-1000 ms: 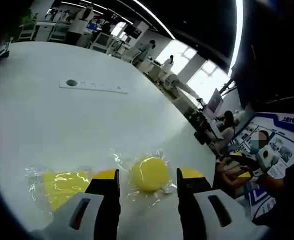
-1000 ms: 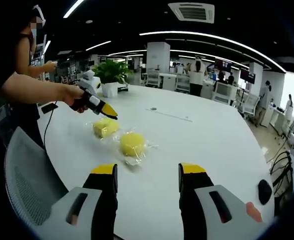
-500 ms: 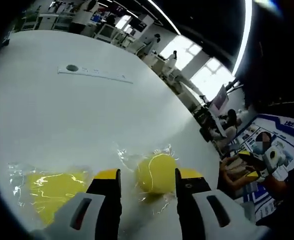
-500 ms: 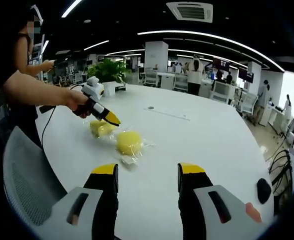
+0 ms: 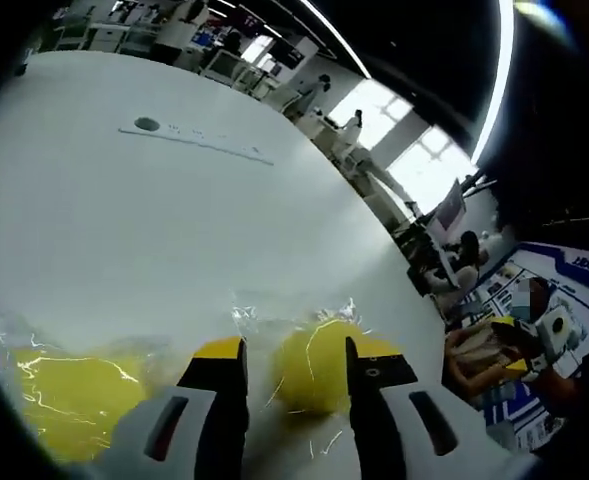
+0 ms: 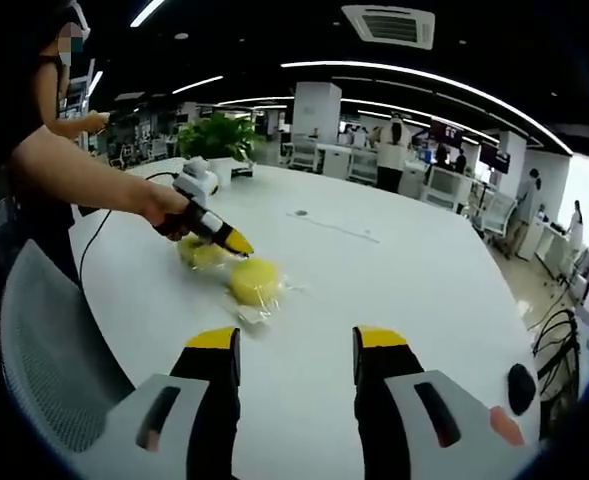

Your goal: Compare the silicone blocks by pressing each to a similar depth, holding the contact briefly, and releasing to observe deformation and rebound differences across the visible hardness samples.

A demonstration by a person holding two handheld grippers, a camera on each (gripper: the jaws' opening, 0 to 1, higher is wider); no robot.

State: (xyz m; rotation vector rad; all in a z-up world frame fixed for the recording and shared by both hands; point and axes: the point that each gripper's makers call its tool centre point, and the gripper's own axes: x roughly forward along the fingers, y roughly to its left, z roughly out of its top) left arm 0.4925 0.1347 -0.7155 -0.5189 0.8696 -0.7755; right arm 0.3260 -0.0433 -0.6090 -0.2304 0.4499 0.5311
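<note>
On a large white table (image 6: 394, 270), two yellow silicone samples lie in clear plastic wrap. In the left gripper view, the left gripper (image 5: 294, 352) has its yellow-tipped jaws parted on either side of the round yellow block (image 5: 312, 365), close against it (whether they touch it is unclear). The second yellow block (image 5: 69, 400) lies just beside the round one. The right gripper (image 6: 294, 340) hovers near the round block (image 6: 253, 281), jaws released, holding nothing.

Yellow blocks (image 5: 314, 365) in clear wrap, white table (image 5: 124, 230), yellow-tipped grey/black tool (image 5: 292, 355)
</note>
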